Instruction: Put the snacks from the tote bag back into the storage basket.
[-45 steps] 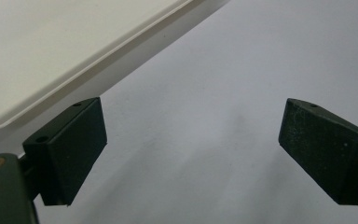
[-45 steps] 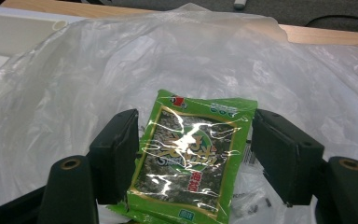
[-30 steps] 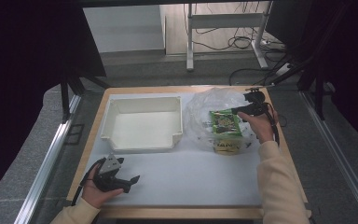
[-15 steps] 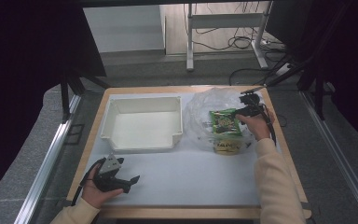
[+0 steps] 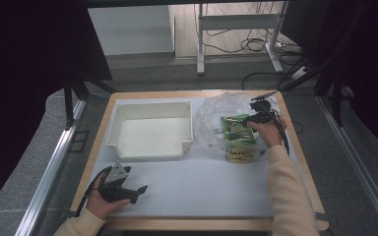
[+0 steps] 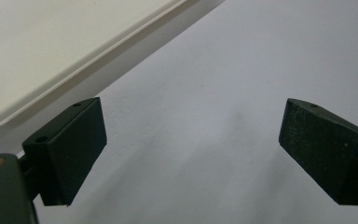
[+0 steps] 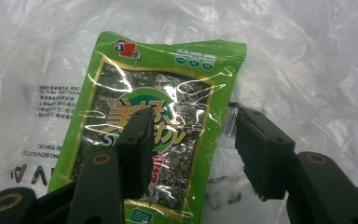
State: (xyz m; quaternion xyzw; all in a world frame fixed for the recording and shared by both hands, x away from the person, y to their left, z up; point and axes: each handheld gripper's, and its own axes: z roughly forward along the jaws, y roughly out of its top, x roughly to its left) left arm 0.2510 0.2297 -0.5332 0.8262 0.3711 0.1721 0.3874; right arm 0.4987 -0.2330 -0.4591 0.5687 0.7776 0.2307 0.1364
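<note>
High view: right gripper is down on the green snack packet, which lies flat on a crumpled clear plastic bag at about 2 o'clock on the table. A second, yellowish packet sits just below it toward 6 o'clock, partly under the film. White tray is beside the bag at 10 o'clock, nothing in it, likely the drop target.

Right gripper view: jaws have just been closing and are part-way in, one pad over the packet's printed face, the other just off its right edge on the plastic bag. Packet edge sits between them, but the pads aren't pinching yet, so no grip. Straddling a long edge looks deliberate: a flat pouch gives nothing to bite from above, so an edge pinch is the practical hold.

Green snack packet orientation: long axis runs roughly 12 to 6 in both views, tilted slightly. In the right gripper view the logo end points to 12, away from the gripper; the bottom end is under the jaws.

Left gripper rests on the bare mat at 7 o'clock, well apart from the packets, jaws spread wide with nothing between them. Left gripper view shows the white tray rim at 10 o'clock. Parked, out of the way.

Risk: pads may catch bag film along with the packet.
</note>
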